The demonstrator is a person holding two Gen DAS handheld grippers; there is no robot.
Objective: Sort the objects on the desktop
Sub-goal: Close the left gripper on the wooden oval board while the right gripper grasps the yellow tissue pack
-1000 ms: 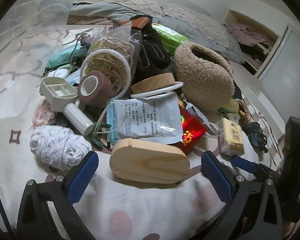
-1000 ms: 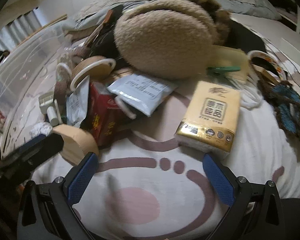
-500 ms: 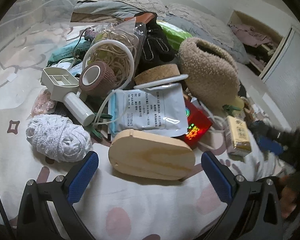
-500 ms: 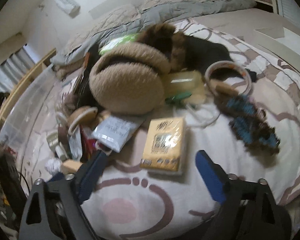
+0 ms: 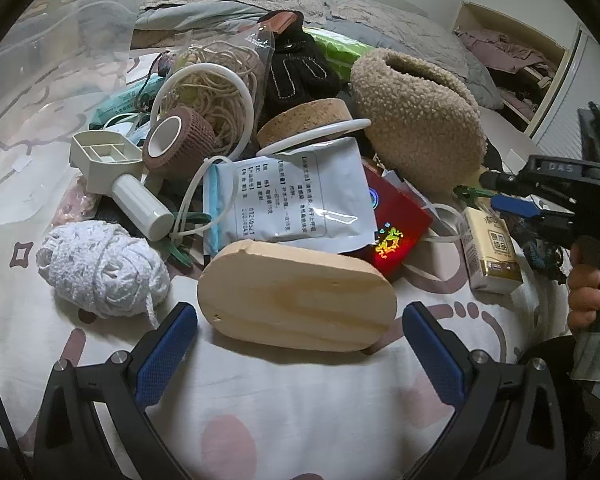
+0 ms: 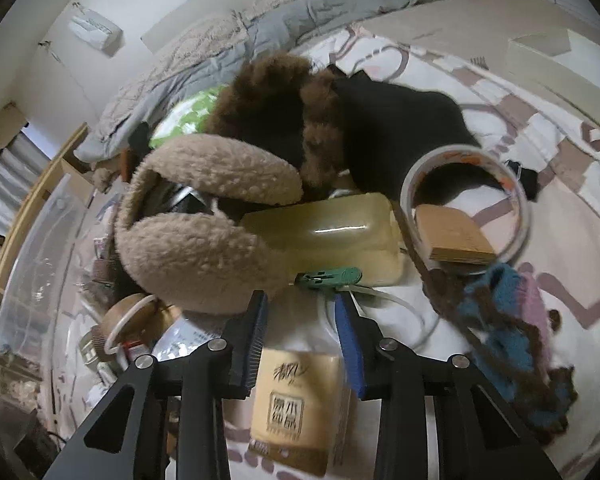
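Bedsheet [image 5: 284,420] holds one wooden oval [image 5: 296,296]; left hand-held gripper [image 5: 300,344] gapes, right hand-held gripper [image 6: 300,320] narrowed, empty.

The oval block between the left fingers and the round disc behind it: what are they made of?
The oval block looks like pale unfinished wood: faint grain bands, matte surface. The round disc looks like cork: speckled, granular tan texture, though pressed composite is possible.
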